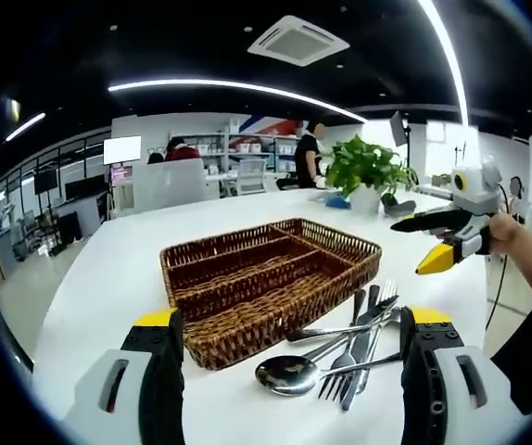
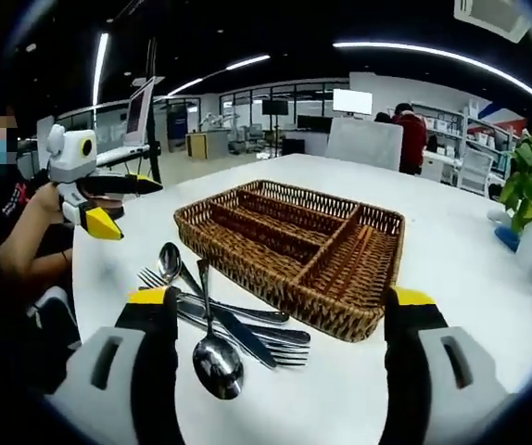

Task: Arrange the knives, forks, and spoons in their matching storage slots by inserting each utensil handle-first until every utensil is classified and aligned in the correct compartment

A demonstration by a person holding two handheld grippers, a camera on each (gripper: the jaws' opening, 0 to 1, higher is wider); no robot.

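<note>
While both hand-held grippers gape empty, cutlery (image 1: pixel 345 357) waits beside the wicker tray (image 1: pixel 271 278).
Utensils lie lower centre on the white surface (image 1: pixel 108 287).

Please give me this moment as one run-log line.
left gripper: open, empty | right gripper: open, empty | wicker tray: no utensils inside | utensil pile: on table beside tray

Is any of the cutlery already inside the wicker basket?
No. In the right gripper view the wicker basket has bare compartments, while the spoons, forks and knives lie in a pile on the white table beside it.
</note>
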